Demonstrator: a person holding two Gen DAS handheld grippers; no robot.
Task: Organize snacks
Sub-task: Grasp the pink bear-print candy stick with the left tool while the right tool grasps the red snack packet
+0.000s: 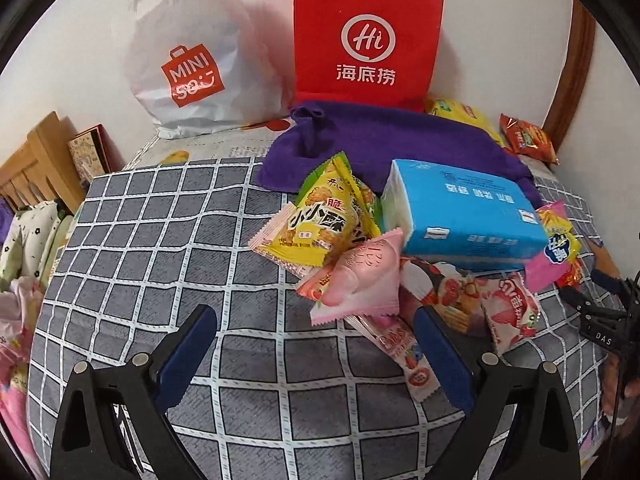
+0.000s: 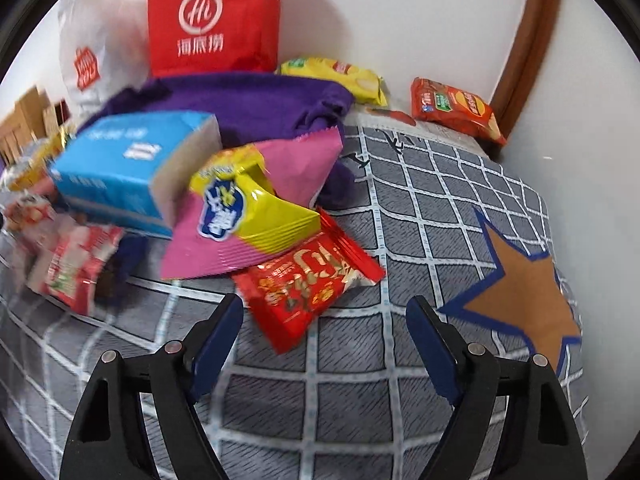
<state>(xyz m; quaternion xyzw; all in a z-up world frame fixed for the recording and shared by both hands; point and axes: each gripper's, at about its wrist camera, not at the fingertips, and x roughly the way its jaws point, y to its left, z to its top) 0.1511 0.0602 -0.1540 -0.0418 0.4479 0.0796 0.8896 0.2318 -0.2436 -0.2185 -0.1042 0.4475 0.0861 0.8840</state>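
Observation:
A heap of snack packets lies on a grey checked cover [image 1: 160,240]. In the left wrist view a yellow biscuit packet [image 1: 320,220], a pink packet [image 1: 360,280] and strawberry packets [image 1: 512,312] lie around a blue tissue pack [image 1: 468,212]. My left gripper [image 1: 316,324] is open and empty, just short of the pink packet. In the right wrist view a red packet [image 2: 304,284] lies under a pink and yellow packet [image 2: 256,208]. My right gripper [image 2: 324,312] is open and empty, its fingers on either side of the red packet's near end.
A purple cloth [image 1: 380,136] lies behind the heap. A red paper bag [image 1: 366,36] and a white plastic bag [image 1: 188,60] stand against the wall. A yellow packet [image 2: 340,76] and a red chip packet [image 2: 456,112] lie near the back right corner. A star patch [image 2: 524,296] is at right.

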